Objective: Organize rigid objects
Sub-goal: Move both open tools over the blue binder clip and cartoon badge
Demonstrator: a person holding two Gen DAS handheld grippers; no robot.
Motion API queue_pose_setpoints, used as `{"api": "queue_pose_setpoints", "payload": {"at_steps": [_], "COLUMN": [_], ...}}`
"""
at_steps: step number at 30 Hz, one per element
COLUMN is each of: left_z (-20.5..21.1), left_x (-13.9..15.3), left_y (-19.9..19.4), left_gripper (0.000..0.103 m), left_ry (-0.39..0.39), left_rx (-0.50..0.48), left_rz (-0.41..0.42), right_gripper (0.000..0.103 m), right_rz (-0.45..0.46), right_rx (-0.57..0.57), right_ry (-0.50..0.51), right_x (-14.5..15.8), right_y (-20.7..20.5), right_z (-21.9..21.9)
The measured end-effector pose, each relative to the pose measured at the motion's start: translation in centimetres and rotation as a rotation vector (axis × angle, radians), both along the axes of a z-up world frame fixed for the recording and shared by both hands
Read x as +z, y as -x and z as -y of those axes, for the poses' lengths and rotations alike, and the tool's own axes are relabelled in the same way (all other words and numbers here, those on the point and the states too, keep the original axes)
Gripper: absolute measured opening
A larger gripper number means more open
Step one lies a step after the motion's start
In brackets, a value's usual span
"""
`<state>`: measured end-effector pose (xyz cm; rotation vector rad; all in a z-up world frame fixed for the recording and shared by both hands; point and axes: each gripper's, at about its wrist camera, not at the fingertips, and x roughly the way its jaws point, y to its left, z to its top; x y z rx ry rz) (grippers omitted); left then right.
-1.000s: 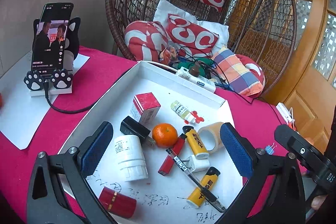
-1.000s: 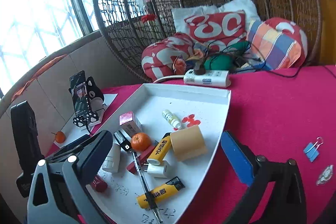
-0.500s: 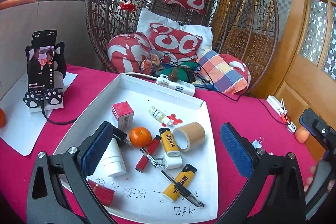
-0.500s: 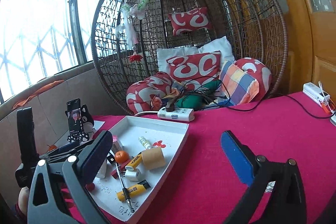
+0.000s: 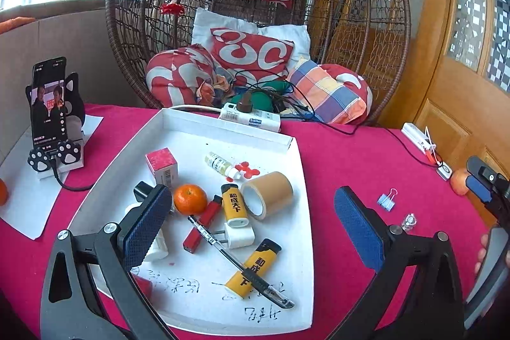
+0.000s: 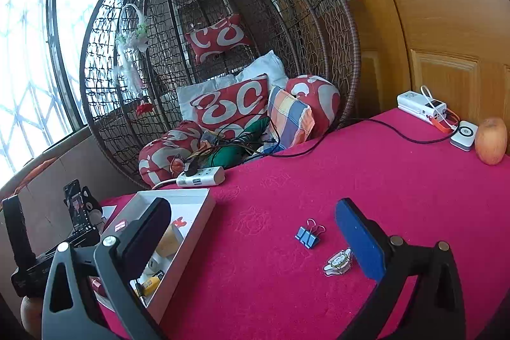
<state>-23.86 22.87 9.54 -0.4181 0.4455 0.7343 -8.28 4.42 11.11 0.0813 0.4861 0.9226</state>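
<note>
A white tray [image 5: 296,174] on the red tablecloth holds several items: a tangerine [image 5: 190,198], a tape roll [image 5: 267,195], two yellow lighters [image 5: 234,206], a black pen [image 5: 236,260], a red box [image 5: 162,165] and a small bottle [image 5: 220,164]. My left gripper [image 5: 251,228] is open and empty above the tray's near part. My right gripper [image 6: 255,238] is open and empty over the cloth right of the tray [image 6: 194,231]. A blue binder clip [image 6: 307,235] and a small flower charm [image 6: 338,260] lie loose between its fingers.
A phone on a cat stand [image 5: 52,117] stands left of the tray. A power strip [image 5: 251,117] and cables lie behind it before a wicker chair. An apple [image 6: 491,141], a charger [image 6: 463,134] and a power bank [image 6: 420,107] sit at the far right.
Both grippers have pulled back and risen. The right gripper has swung right, away from the tray, and now faces the binder clip and charm on the cloth.
</note>
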Motion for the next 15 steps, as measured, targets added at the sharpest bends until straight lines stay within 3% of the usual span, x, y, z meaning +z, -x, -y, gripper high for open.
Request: {"api": "queue_pose_setpoints", "payload": {"at_steps": [15], "left_z": [2.0], "left_x": [-0.5], "left_y": [-2.8], "left_gripper": [0.103], "left_ry": [-0.002], "left_rx": [-0.051], "left_rz": [-0.062], "right_gripper": [0.103], "right_rz": [-0.065], "right_rx": [-0.013], "right_ry": [-0.011], "right_x": [-1.3], "right_y": [-1.7], "right_z": [1.9]}}
